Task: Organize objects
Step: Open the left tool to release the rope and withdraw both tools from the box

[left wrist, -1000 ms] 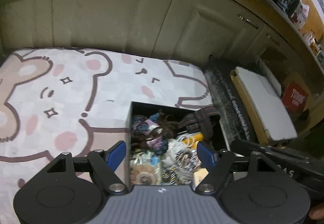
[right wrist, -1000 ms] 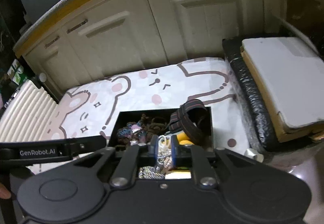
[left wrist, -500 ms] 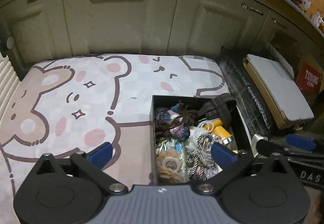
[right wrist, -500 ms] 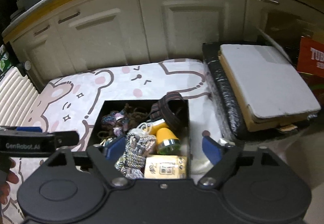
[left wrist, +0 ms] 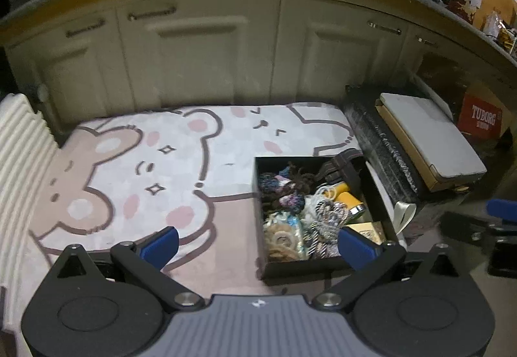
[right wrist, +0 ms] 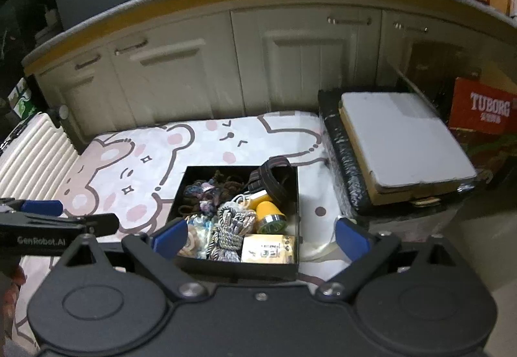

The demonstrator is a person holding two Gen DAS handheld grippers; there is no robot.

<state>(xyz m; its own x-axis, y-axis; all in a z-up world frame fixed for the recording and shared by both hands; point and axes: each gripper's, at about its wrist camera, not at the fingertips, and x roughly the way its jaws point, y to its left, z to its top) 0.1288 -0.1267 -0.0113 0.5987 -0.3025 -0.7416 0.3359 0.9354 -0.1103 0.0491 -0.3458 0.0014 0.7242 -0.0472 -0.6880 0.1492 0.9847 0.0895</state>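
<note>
A black open box [left wrist: 323, 266] stands on a bear-print mat [left wrist: 129, 179]. It holds yarn bundles, a braided cord [right wrist: 231, 227], a yellow flashlight [right wrist: 269, 213], a striped strap [right wrist: 271, 179] and a small beige carton [right wrist: 268, 248]. My left gripper [left wrist: 258, 244] hovers open above the box's near left corner, with nothing between its fingers. My right gripper [right wrist: 261, 237] hangs over the box's near edge. Its jaws are opening and hold nothing. One of its blue fingers [left wrist: 502, 210] shows at the right edge of the left wrist view.
Cream cabinet doors [right wrist: 290, 66] close off the back. A black wrapped bundle [right wrist: 342, 163] bearing a grey-white board [right wrist: 397, 137] lies right of the mat, with a red Tuborg carton [right wrist: 484, 111] behind. A white ribbed case [left wrist: 19, 143] flanks the left. A hand [right wrist: 13, 286] shows low left.
Both grippers have drawn back and up from the box, so more of the mat shows. The right jaws, nearly shut a second ago, now stand wide. The left jaws also widened.
</note>
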